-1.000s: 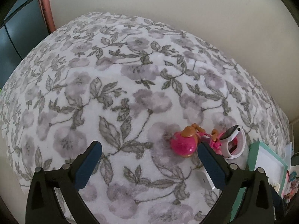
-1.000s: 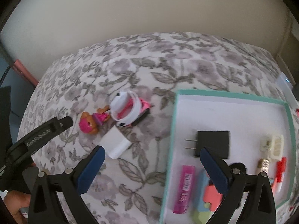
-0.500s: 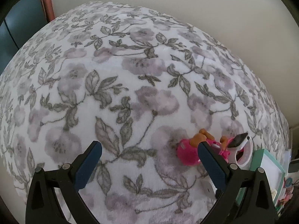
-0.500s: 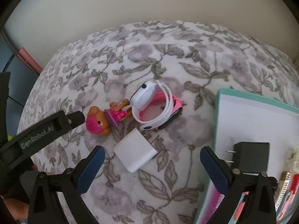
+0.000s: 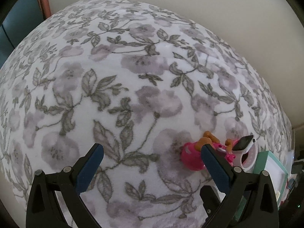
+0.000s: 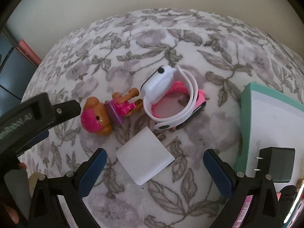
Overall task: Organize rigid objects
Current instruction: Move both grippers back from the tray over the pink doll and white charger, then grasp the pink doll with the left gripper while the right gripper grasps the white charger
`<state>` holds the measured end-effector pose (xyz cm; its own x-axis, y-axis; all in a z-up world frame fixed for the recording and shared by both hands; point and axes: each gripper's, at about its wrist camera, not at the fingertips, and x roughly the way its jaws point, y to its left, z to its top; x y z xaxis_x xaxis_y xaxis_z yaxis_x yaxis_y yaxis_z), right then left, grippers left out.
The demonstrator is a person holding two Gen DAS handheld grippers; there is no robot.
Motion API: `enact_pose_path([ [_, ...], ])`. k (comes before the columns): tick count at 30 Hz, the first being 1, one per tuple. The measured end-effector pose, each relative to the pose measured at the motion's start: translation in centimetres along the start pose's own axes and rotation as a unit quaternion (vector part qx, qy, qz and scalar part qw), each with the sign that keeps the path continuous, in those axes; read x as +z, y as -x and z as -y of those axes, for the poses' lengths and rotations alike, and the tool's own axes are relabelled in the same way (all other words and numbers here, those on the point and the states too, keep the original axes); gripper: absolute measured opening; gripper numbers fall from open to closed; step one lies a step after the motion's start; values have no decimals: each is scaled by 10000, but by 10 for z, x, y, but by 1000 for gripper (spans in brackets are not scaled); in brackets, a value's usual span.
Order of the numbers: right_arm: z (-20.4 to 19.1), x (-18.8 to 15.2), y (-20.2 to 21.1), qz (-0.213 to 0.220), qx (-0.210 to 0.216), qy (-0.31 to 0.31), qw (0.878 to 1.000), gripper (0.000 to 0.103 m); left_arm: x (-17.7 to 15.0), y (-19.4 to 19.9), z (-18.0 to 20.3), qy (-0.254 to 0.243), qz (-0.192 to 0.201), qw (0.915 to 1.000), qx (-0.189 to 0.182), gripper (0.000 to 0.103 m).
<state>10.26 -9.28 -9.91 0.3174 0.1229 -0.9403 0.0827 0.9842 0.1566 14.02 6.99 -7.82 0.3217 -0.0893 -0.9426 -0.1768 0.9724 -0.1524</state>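
White charger (image 6: 145,162) lies between right gripper (image 6: 154,161) fingers.

My white charger (image 6: 145,160) lies flat on the floral blanket (image 6: 218,60), its two prongs pointing toward the watches. Just beyond it the white watch (image 6: 165,87) stands on its side, strap looped, with the pink watch (image 6: 190,98) nested inside and partly under it. To their left the toy dog (image 6: 106,114), brown with a pink head and pink-purple body, lies on its side, paws near the white watch. The black adapter (image 6: 279,164) lies flat in the teal tray (image 6: 247,110), prongs to the left.
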Motion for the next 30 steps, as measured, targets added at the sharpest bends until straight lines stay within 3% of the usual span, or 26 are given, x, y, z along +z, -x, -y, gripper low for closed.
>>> enact_pose_path([
  [13, 6, 1, 4, 108, 6, -104, 9999, 99, -2, -1, 22, -286, -7, 9980, -566, 102],
  [26, 10, -2, 9, 126, 49, -147, 9998, 94, -6, -12, 40, -601, -80, 9948, -818, 101],
  [30, 10, -2, 9, 124, 51, -172, 9998, 92, -7, -14, 41, -636, -106, 9942, -865, 91],
])
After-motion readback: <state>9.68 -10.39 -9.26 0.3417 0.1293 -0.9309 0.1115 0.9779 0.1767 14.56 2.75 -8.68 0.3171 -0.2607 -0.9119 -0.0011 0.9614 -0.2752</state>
